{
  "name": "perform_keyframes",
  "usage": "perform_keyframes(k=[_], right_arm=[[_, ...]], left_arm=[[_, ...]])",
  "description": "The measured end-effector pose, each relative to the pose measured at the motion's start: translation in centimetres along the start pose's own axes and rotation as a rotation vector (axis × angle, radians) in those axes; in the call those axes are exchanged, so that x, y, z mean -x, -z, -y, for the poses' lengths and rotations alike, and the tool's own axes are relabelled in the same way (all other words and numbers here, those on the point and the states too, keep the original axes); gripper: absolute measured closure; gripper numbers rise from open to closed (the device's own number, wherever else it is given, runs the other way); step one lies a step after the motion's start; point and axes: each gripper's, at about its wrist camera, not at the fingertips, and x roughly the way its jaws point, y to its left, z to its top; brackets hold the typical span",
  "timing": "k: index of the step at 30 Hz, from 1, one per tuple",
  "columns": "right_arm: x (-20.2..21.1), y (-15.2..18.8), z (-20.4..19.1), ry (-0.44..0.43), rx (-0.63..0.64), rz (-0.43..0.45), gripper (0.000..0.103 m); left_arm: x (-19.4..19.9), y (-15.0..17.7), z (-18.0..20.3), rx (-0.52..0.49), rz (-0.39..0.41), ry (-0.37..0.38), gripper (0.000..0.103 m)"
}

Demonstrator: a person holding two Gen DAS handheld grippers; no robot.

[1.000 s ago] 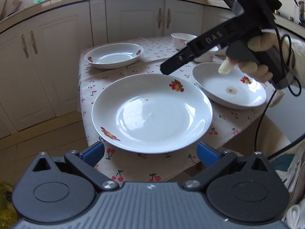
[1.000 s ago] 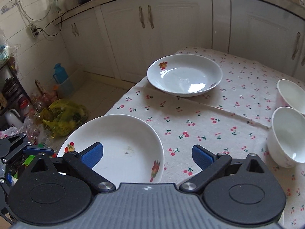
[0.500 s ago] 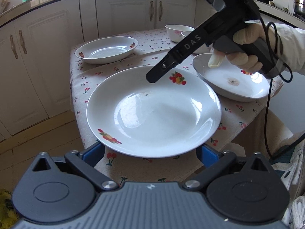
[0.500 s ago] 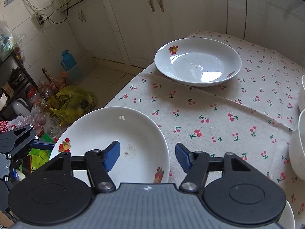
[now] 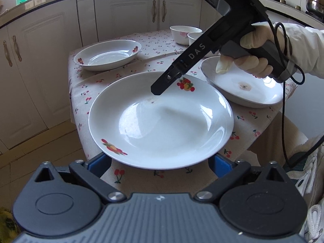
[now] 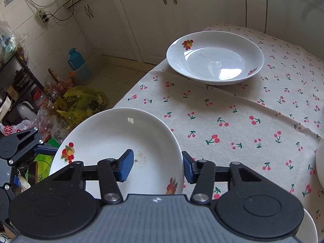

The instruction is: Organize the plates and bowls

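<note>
A large white plate with fruit prints lies at the near corner of the cherry-print table. My right gripper is shut on this plate: one blue pad rests inside the dish, the other outside the rim. From the left wrist view, the right gripper reaches down over the plate's far side, held by a gloved hand. My left gripper stands open, a pad at each side of the plate's near rim. A second plate sits at the far corner, a third to the right.
Two small bowls stand together at the back of the table. White cabinets run behind it. Bags and bottles crowd the floor beside the table's corner. The left gripper's body shows just past the plate's edge.
The right gripper's jaws have come together from wide open onto the near plate's rim while it sank toward the plate. The left gripper has edged closer to the plate's near rim.
</note>
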Motion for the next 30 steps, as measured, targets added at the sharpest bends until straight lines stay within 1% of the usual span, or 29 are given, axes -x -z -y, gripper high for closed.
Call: perform_keyframes(k=[9,13,25,30], right_arm=[[0.1,-1.2,1.5,0.029,-0.042,0.05,0.047],[-0.1,-1.9,2.1,0.053,-0.056,0.071,0.047],[-0.5,-2.4,3.6,0.12,-0.099,0.08,0.047],[-0.4,-2.4,3.9,0.127,-0.106,0.083,0.047]], left_arm=[[-1.6,-1.4,-1.3,-0.055,0.019,-0.004,0.002],[-2.6,-2.0,-2.0,-0.067,0.027,0.006,0.002],[-4.4,-3.0,-2.9,-0.089,0.044,0.036,0.002],[-4.9,-3.3,-3.1,-0.09,0.047,0.037,0.002]])
